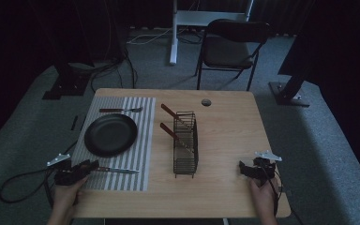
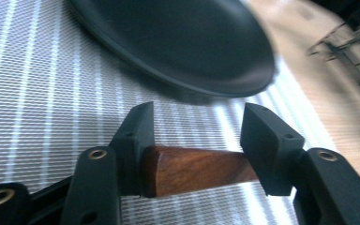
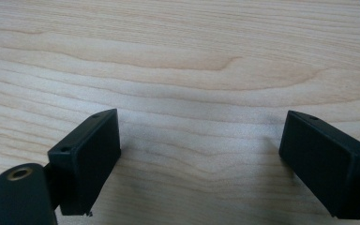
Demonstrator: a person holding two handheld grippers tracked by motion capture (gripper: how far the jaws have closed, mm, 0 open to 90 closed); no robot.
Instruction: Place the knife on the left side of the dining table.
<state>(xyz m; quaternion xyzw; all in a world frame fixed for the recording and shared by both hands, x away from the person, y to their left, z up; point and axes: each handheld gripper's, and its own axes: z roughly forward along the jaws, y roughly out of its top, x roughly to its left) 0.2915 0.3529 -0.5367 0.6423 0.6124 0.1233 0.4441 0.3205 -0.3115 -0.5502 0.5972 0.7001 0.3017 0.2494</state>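
Two hand-held grippers appear in the high view, low in the frame. The left hand-held gripper (image 1: pixel 86 167) lies at the lower left, on the near edge of the striped mat (image 1: pixel 140 140), at the brown handle end of a knife (image 1: pixel 117 170) whose blade points toward the right of the frame. A black plate (image 1: pixel 110 134) sits on the mat above the knife, and a fork (image 1: pixel 121 110) lies above the plate. A wire rack (image 1: pixel 186 143) at centre holds two brown-handled utensils. The right hand-held gripper (image 1: pixel 244 168) rests at the lower right on the bare counter (image 1: pixel 229 126).

Left gripper view: the knife handle (image 2: pixel 197 169) lies crosswise between the jaws. Its butt end meets the left pad (image 2: pixel 138 140); whether the right pad presses on it cannot be told. The plate (image 2: pixel 178 42) fills the upper frame, the mat (image 2: pixel 37 103) beneath.

Right gripper view: the right hand-held gripper (image 3: pixel 199 159) stands with jaws wide apart over bare counter (image 3: pixel 178 56), nothing between them.
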